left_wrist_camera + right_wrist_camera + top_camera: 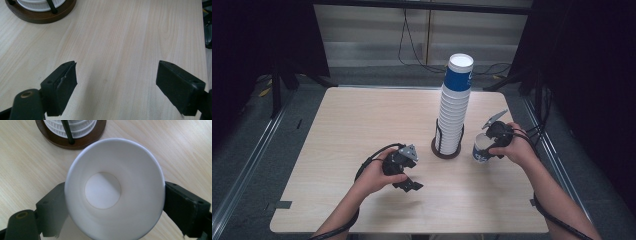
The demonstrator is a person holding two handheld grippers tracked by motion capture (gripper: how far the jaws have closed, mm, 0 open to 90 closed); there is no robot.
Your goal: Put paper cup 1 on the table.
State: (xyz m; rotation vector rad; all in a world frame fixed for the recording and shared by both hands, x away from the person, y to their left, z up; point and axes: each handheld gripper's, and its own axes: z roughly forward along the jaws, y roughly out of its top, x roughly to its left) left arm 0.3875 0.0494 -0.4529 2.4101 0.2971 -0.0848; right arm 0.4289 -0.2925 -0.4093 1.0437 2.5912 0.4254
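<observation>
The left hand-held gripper (408, 183) hangs over bare counter (352, 125) toward the near edge, jaws apart with nothing between them, probably free to help next. At mid-counter a round wooden holder (447, 150) with black rods keeps a tall stack of cups (455, 102) upright. Near the right edge, the right hand-held gripper (492, 145) is clamped on a single paper cup (482, 149), mouth-up and empty, seemingly taken from or bound for the stack.

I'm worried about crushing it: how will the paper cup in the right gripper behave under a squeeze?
The paper cup looks thin-walled and empty, so it is probably light and would dent under a hard squeeze. The right gripper has its jaws on opposite sides below the rim; the tapered wall may let it slip.
</observation>
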